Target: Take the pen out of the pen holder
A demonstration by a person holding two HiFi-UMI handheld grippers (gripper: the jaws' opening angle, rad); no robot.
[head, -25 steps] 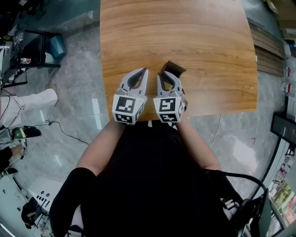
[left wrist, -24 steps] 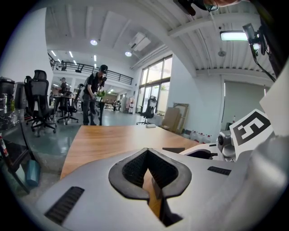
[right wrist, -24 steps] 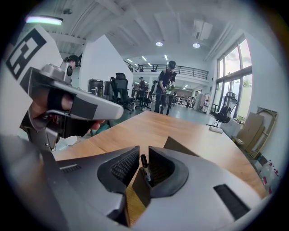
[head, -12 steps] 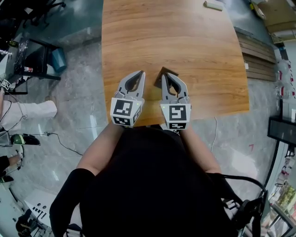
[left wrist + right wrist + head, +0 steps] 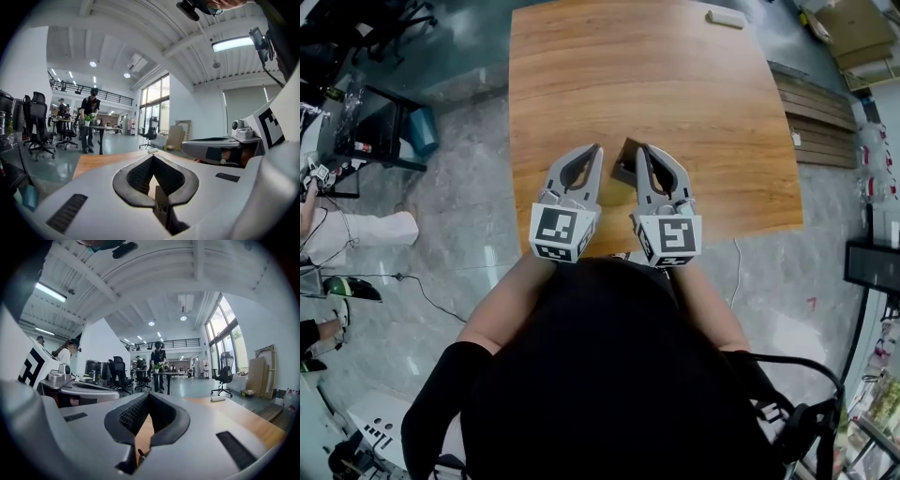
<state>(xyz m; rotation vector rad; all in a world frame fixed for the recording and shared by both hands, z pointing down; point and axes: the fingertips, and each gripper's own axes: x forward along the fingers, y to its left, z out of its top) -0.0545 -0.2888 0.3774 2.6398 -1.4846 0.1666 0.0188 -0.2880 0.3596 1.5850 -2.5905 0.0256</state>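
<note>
Wood grain, warm and orange-brown, covers the bench (image 5: 675, 84), and both of your claws sit over its near edge, side by side. Far to the left, off the bench, a teal bin (image 5: 420, 131) stands on the grey stone floor (image 5: 459, 234).

Your left claw (image 5: 596, 150) is clenched. In the left gripper view its dark pads (image 5: 138, 176) curve round an oval hole and meet at the tips, with nothing gripped there. A brown sliver shows low in the slit between them; I cannot tell whether that is the holder.

Just right of that claw's tip, the dark brown pen holder (image 5: 624, 167) stands on the bench, in the gap between your two claws and close to both. The pen itself cannot be picked out in the head view.

Your right claw (image 5: 641, 150) is hard against the holder's right side; whether it touches, I cannot tell. It is also clenched on nothing. The right gripper view shows its pads (image 5: 133, 416) meeting at the tips, with bench wood visible through the hole. A thin dark thing low in the slit is too small to name.

At the bench's far right edge lies a small white object (image 5: 727, 17).
</note>
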